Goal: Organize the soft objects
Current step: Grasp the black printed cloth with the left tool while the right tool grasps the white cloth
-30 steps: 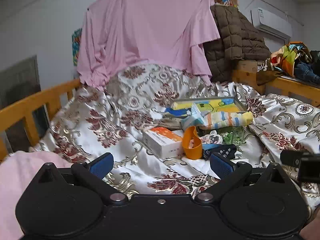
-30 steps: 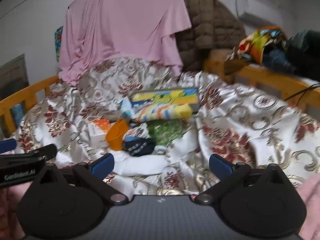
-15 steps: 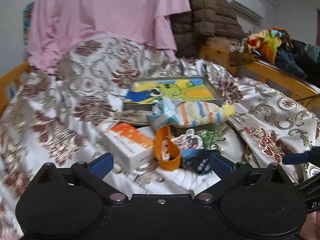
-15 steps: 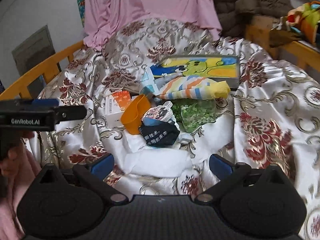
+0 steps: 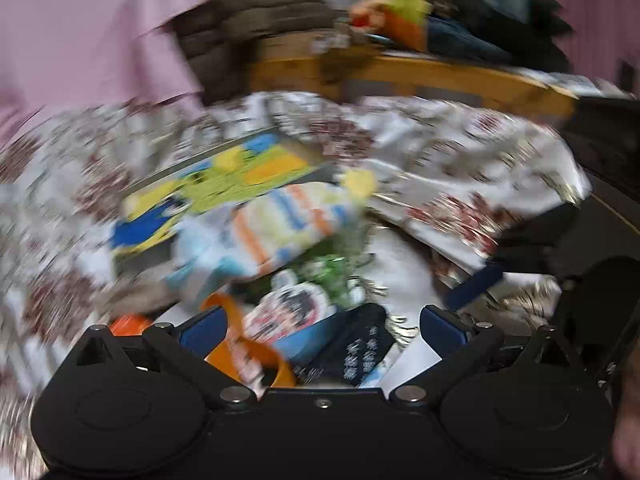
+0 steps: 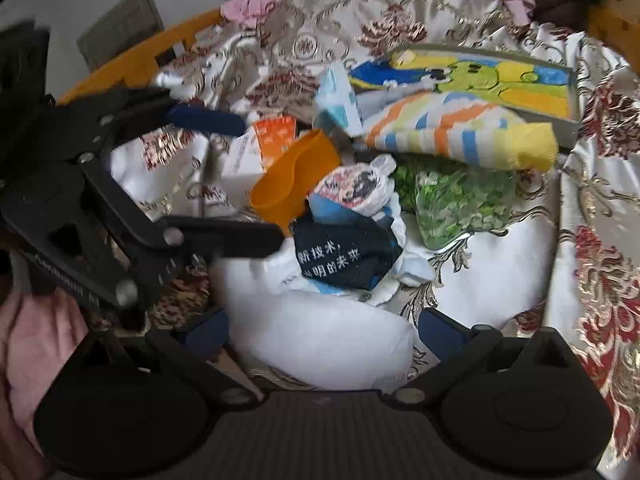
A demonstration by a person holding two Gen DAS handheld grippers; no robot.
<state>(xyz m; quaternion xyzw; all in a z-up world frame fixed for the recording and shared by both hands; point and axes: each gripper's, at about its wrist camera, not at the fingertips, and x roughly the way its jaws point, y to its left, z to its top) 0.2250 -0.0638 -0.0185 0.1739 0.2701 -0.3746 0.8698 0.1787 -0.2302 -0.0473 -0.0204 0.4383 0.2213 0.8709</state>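
Left view, blurred: my left claw (image 5: 322, 326) gapes wide and empty over the orange cup (image 5: 256, 356) and dark cloth (image 5: 352, 354).

Right view: my right claw (image 6: 322, 326) is wide and empty, straddling the white pillow (image 6: 320, 340). It looks light and squashy, so I'd pinch its near edge.

Motion blur smears the left wrist view, leaving the striped cloth (image 5: 276, 232) and picture book (image 5: 216, 184) indistinct, while the orange cup (image 5: 240, 344) sits half-hidden behind the left gripper (image 5: 320, 326).

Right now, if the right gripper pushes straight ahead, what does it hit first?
Probably the white pillow: it lies between the right gripper's open fingers. The dark printed cloth sits just beyond. Depth is uncertain.
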